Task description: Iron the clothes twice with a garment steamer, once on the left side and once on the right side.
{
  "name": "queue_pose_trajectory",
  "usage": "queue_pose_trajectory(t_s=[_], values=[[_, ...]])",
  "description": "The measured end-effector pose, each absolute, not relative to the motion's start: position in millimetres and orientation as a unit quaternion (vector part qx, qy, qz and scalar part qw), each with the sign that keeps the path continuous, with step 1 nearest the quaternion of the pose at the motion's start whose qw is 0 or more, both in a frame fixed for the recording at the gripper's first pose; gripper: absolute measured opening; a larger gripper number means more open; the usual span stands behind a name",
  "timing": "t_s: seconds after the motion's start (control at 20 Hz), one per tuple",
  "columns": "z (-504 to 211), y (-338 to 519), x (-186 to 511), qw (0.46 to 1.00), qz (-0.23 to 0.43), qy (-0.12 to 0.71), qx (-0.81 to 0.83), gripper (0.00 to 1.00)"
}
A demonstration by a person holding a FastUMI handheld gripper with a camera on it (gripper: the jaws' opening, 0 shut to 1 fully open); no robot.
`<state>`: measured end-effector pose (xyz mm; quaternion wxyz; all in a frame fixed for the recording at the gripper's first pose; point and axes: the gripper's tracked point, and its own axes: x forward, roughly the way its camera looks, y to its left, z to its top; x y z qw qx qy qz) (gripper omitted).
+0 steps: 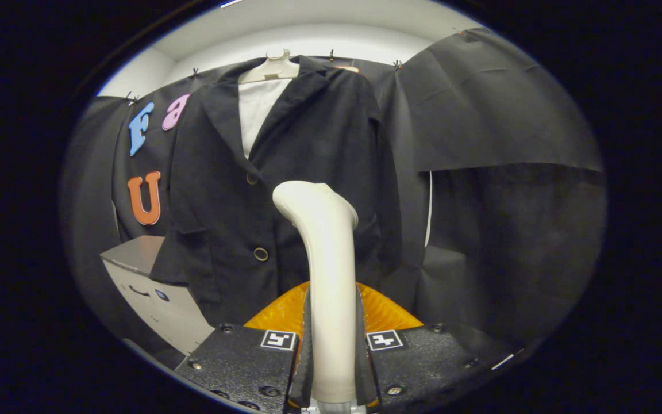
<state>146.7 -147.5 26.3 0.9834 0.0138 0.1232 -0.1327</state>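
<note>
A dark jacket (285, 190) hangs on a pale hanger (270, 68) against the booth's black wall, over a white shirt (257, 109), with a grey cabinet (153, 287) low beside it. The cream garment steamer (325, 276) stands upright between the fingers of the tool (331, 359), which is closed on its handle, head bent toward the jacket's front near the buttons, contact unclear. By my judgement a pass is in hand, and the next move calls for a steady stroke along one side of the front
</note>
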Motion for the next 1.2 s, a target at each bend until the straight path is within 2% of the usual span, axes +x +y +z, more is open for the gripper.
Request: queue_pose_trajectory(t_s=[0.3,0.85,1.0,1.2], values=[[-20.8,-146.2,128.3,0.978,-0.152,0.143,0.025,0.32],[-131.6,-144.7,99.4,0.954,-0.175,0.24,0.027,0.32],[-136.2,-131.8,80.2,0.954,-0.175,0.243,0.032,0.32],[-101.6,-113.8,40.5,0.959,-0.176,0.218,0.038,0.32]])
